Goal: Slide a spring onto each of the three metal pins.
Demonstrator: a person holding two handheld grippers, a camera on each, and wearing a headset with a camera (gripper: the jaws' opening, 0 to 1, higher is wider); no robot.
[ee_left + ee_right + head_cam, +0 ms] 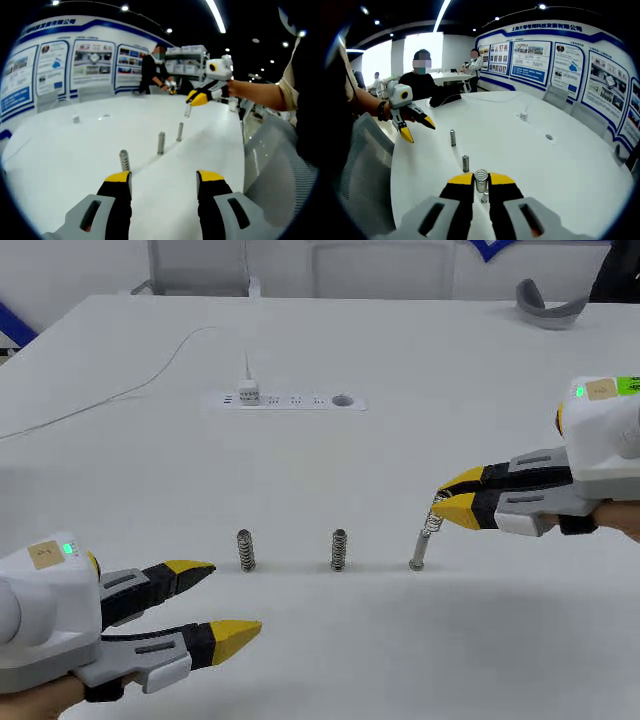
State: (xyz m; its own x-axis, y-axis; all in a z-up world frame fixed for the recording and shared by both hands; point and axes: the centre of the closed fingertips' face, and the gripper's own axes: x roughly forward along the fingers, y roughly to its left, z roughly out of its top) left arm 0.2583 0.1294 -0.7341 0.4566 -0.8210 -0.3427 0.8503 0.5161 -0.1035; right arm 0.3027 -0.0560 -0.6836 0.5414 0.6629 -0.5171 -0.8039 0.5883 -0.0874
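Desk (320, 340): white and wide, carrying all the items below. Pins: three in a row across the near middle of the desk, well apart from each other. Left pin (245, 551): upright, with a spring seated over it. Middle pin (339, 550): upright, also carrying a spring. Right pin (419, 552): shaft bare; it looks slanted in the head view but upright in the left gripper view (179, 131), so its true tilt cannot be told. Third spring (433, 517): off the desk, at the top of the right pin; whether its lower end has caught the pin tip cannot be told. In the right gripper view this spring (481, 180) sits directly above the pin. Right gripper (440, 497): jaws closed on the upper coils of the third spring, which hangs below the yellow tips. Left gripper (235, 596): at the near left, above the desk and short of the left pin, jaws spread wide with nothing between them. Power strip (285, 400): lies flat at mid-desk behind the pins, with a white plug (248, 392) in it. Cable (150, 380): runs from the strip area toward the far left edge. Grey curved band (548, 308): at the far right of the desk.
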